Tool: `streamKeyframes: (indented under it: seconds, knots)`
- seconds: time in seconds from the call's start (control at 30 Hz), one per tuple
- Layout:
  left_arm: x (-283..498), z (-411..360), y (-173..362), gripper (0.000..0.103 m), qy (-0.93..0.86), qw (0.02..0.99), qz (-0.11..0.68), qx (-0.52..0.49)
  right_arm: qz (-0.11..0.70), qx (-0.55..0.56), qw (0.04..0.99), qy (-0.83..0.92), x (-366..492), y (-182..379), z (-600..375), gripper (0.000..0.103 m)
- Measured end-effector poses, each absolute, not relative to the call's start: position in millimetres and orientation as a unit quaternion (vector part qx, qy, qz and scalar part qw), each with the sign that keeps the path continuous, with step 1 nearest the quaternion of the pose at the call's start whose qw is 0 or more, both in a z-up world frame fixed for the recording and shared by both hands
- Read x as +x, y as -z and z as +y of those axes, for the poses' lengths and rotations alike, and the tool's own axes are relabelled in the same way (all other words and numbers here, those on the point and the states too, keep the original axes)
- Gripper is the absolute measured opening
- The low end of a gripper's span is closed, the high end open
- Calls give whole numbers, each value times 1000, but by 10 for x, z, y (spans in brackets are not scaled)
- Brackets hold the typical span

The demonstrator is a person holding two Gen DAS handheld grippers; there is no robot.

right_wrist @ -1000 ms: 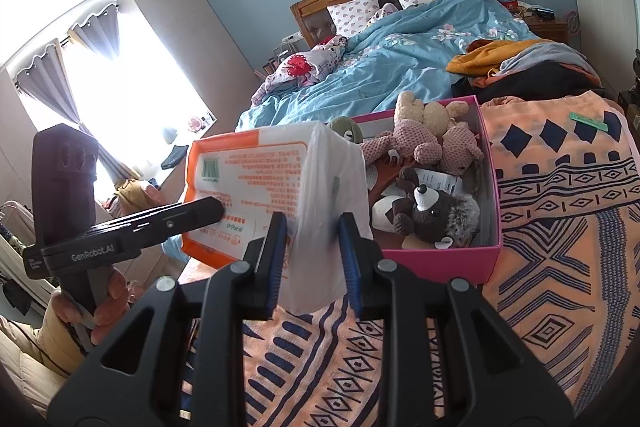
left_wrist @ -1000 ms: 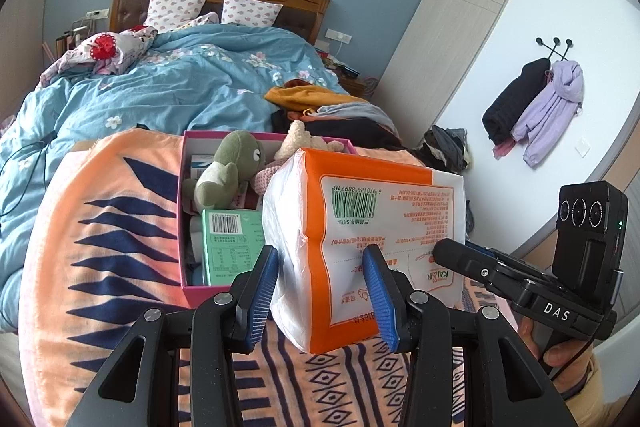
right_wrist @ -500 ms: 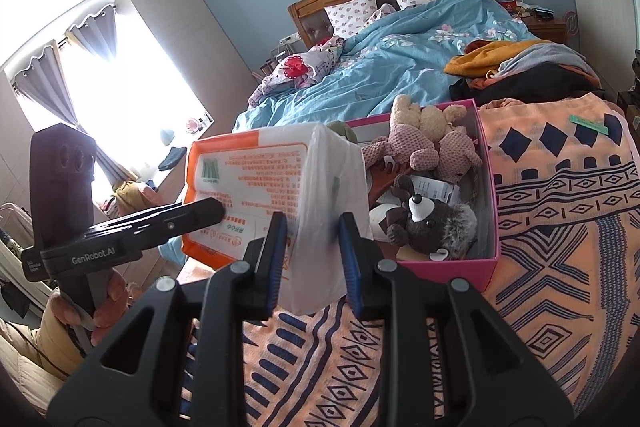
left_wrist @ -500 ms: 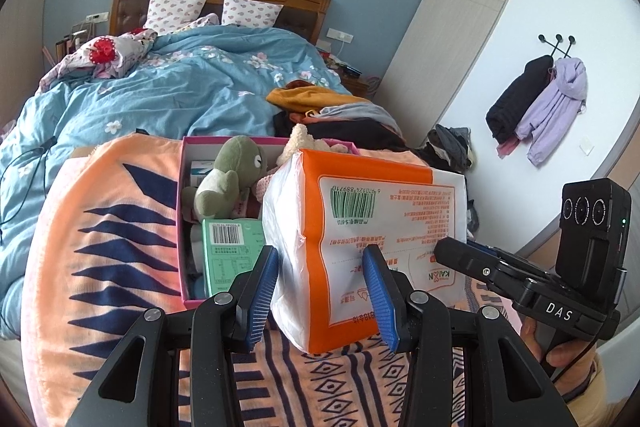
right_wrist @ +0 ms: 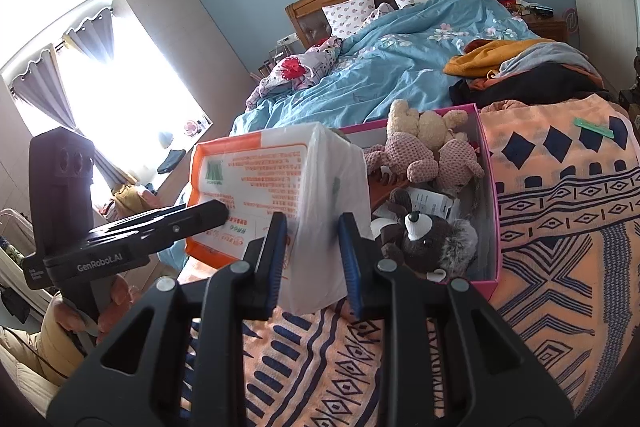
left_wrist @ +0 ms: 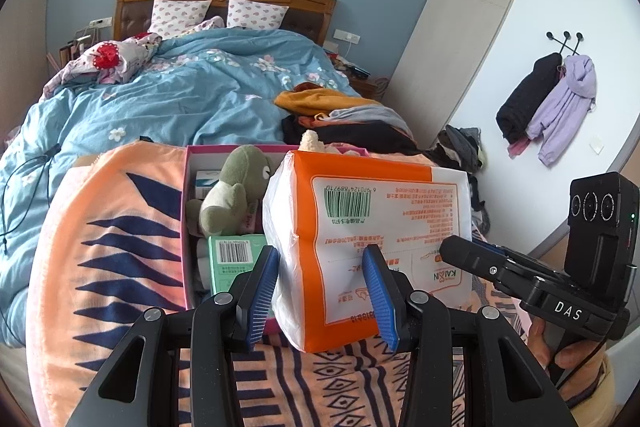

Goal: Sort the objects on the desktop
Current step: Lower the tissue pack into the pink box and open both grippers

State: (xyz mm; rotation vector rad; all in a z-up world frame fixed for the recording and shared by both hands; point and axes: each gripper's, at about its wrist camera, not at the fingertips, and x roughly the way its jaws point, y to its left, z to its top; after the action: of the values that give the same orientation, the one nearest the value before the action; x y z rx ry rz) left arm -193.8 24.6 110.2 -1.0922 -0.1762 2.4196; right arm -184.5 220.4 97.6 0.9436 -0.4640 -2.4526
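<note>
Orange and white plastic wraps the tissue pack (left_wrist: 372, 247) that we hold up between both grippers, just in front of the pink box (right_wrist: 490, 211) of plush toys on the patterned blanket (right_wrist: 568, 227). Our left gripper (left_wrist: 326, 287) clamps one end, our right gripper (right_wrist: 312, 259) pinches the other end's loose wrapper, both partly closed.
</note>
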Motion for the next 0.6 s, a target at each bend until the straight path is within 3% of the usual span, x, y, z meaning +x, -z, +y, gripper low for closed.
streamKeyframes:
  seconds: [0.6]
  knots:
    - [-2272, 296, -930, 44, -878, 220, -64, -421, -179, 365, 233, 884, -2235, -772, 2218, 30]
